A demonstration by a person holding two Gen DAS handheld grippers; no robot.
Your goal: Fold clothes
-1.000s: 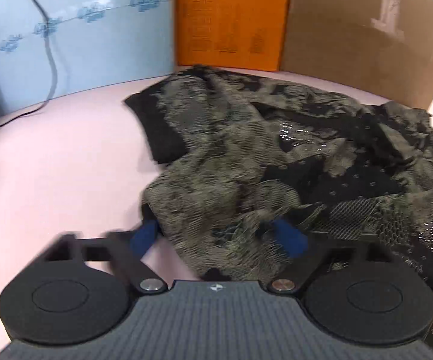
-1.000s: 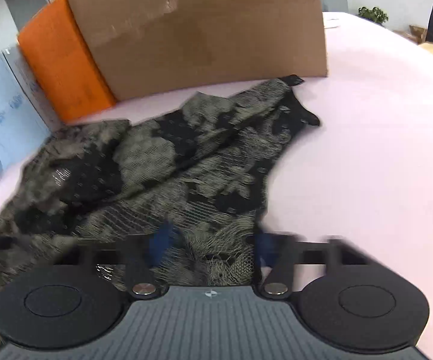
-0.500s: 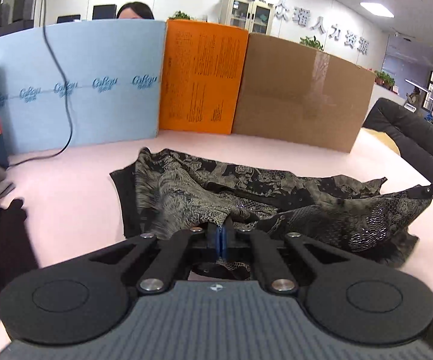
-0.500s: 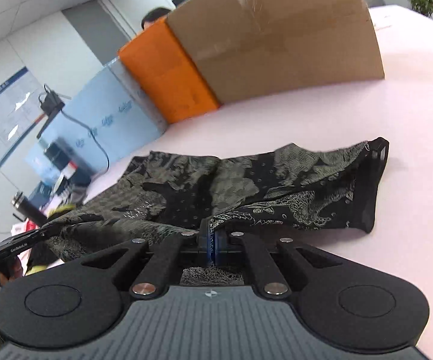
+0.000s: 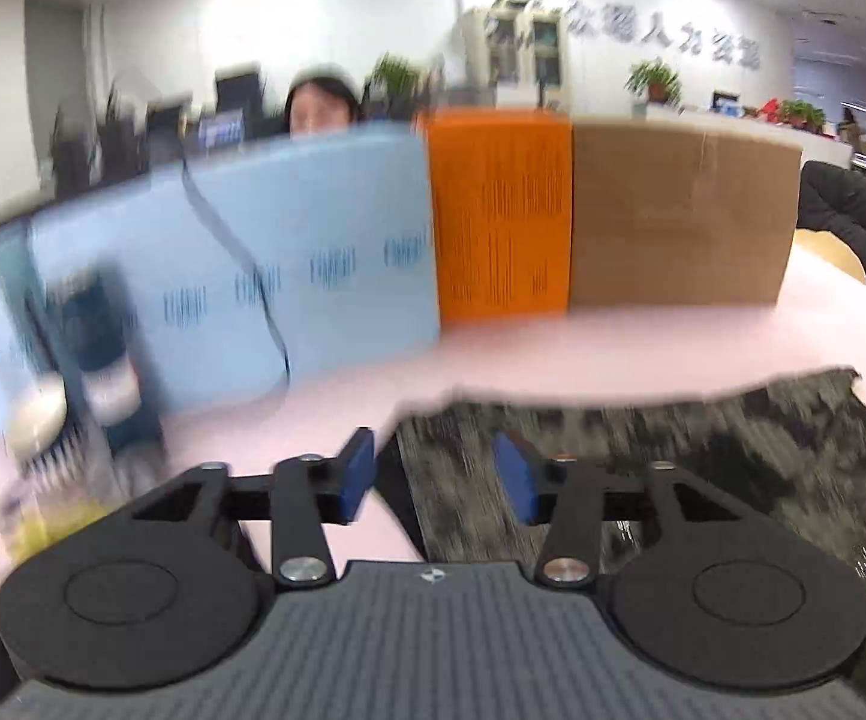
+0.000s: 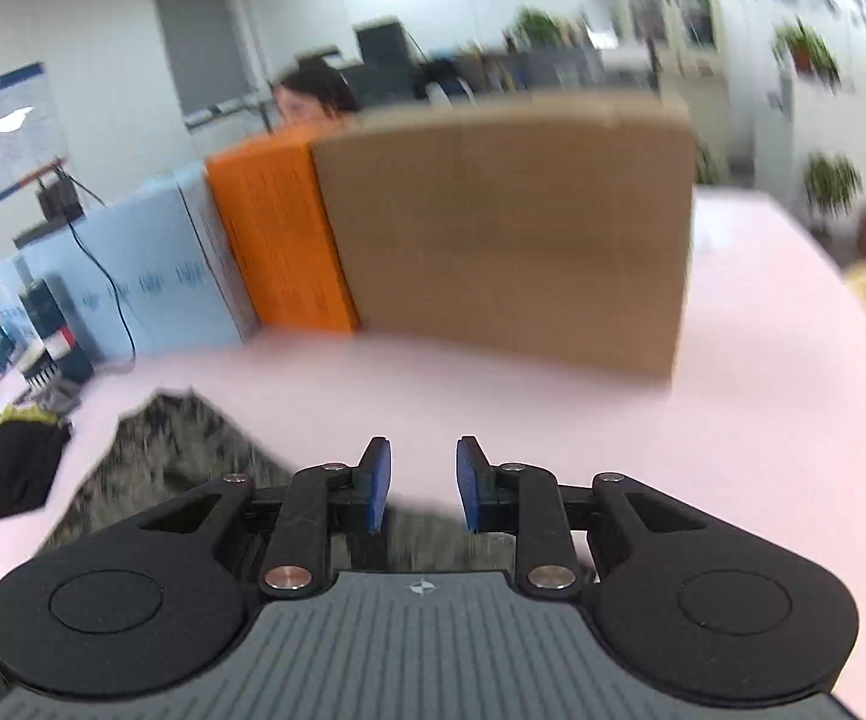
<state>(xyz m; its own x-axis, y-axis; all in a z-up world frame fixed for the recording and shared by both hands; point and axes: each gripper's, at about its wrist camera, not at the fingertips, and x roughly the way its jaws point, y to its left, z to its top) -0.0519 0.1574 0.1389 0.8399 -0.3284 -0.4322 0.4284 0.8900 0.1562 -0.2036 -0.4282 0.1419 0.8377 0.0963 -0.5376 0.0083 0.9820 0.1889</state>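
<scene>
I've just let go: my left gripper point(image 5: 436, 474) and right gripper point(image 6: 423, 483) now gape empty above the patterned black garment point(image 5: 673, 456), near the cardboard box point(image 6: 511, 228); this fold looks laid.

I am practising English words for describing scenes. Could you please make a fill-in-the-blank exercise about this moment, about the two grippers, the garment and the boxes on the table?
1. The fingers of the left gripper and of the right gripper stand ____, holding nothing.
2. The dark patterned garment lies on the ____ table.
3. At the back of the table, the orange box stands between the light blue box and the ____ cardboard box.

Missing words: open; pink; brown
</scene>
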